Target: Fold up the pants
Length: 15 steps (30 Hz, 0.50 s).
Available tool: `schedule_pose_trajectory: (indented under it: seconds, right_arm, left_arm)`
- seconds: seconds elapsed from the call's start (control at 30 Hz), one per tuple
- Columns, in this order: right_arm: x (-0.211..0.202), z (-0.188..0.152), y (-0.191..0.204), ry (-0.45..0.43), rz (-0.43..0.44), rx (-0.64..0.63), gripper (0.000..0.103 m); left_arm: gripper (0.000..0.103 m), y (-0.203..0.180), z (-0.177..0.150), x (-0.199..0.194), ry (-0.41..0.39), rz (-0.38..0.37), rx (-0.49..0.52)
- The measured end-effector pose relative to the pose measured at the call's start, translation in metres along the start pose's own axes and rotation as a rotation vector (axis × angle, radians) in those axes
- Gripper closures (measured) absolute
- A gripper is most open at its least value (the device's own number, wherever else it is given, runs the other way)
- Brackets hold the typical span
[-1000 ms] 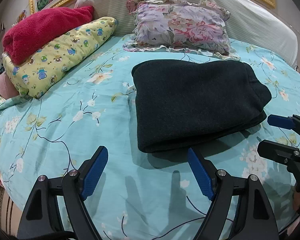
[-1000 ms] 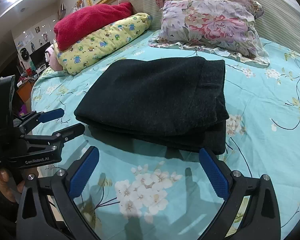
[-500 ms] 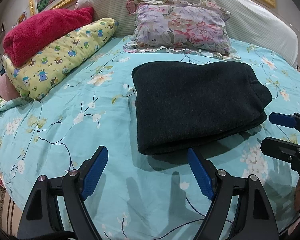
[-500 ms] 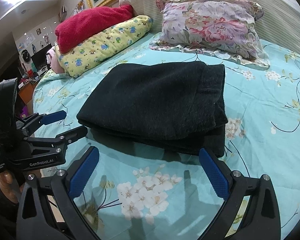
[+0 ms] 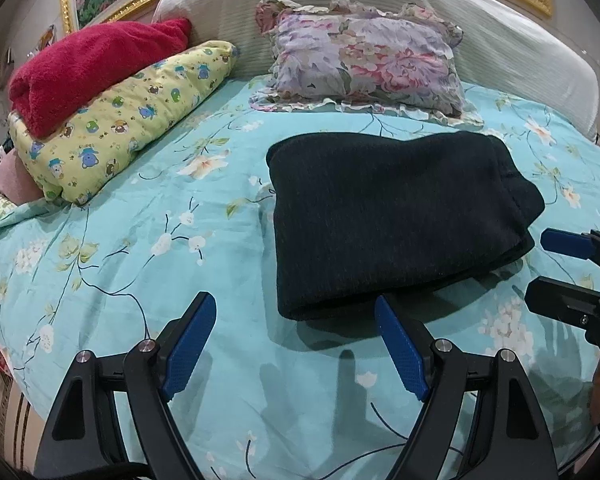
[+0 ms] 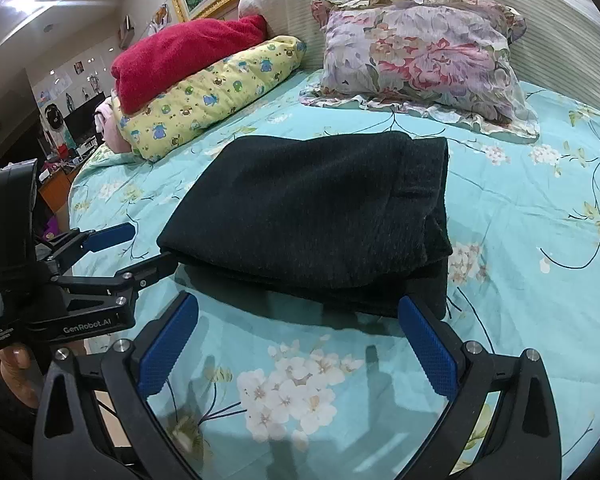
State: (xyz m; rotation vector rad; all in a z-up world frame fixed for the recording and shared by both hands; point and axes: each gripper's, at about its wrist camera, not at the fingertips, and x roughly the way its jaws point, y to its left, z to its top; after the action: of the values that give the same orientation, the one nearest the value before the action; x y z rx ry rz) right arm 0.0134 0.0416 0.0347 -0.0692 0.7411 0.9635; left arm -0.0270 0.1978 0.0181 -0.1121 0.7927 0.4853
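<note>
The black pants [image 5: 392, 216] lie folded in a thick rectangle on the turquoise floral bedspread [image 5: 140, 248]; they also show in the right wrist view [image 6: 320, 216]. My left gripper [image 5: 296, 344] is open and empty, hovering just in front of the pants' near edge. My right gripper [image 6: 296, 344] is open and empty, also just short of the pants. The right gripper shows at the right edge of the left wrist view [image 5: 556, 264], and the left gripper at the left of the right wrist view [image 6: 140, 248], close to the pants' corner.
A floral pillow [image 5: 364, 60] leans on the striped headboard [image 5: 500, 48] behind the pants. A yellow cartoon-print quilt [image 5: 132, 120] with a red blanket [image 5: 96, 68] on top lies at the left. The bed edge drops off at the lower left [image 5: 8, 380].
Both grippers have drawn back slightly and the views tilted down a little; the pants sit a little lower in both views. Both grippers stay open.
</note>
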Motion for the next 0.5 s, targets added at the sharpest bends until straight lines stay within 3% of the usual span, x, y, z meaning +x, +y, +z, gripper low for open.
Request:
schedule_pose_trajectory:
  seconds: [0.5]
  right_arm:
    - [-0.008,0.003,-0.006,-0.026,0.006,0.027,0.003]
  left_arm:
    - [0.021,0.003,0.024,-0.005,-0.041,-0.007,-0.027]
